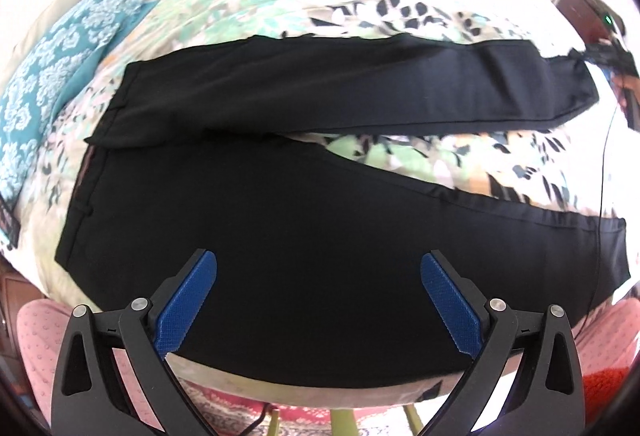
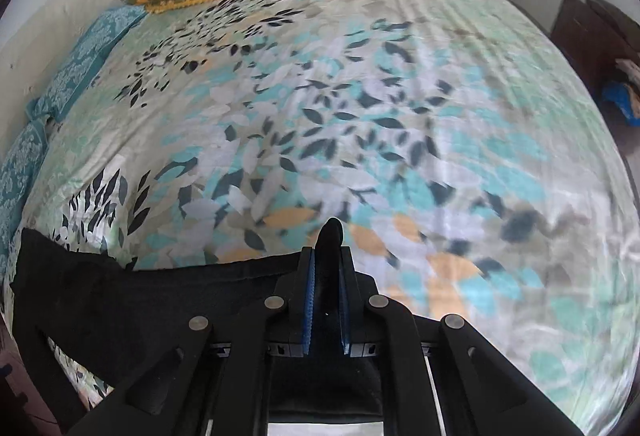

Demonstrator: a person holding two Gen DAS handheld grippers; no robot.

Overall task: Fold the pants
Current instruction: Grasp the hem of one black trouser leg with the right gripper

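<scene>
On bed (image 2: 400, 95): right gripper (image 2: 327, 268) jaws pinch pants (image 1: 300, 203) leg hem; left gripper (image 1: 319, 296) jaws wide, empty. First fold starting; next, carry leg across.

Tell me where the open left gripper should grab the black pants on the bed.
Probably the near waistband corner of the black pants, approached from the bed's near edge: the left gripper hovers open nearby, and the right gripper already pinches the leg end.

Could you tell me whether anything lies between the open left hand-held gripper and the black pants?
Nothing visible does. The left hand-held gripper hangs open directly over the black pants spread on the floral bedspread, with only air between its blue pads and the cloth.
</scene>
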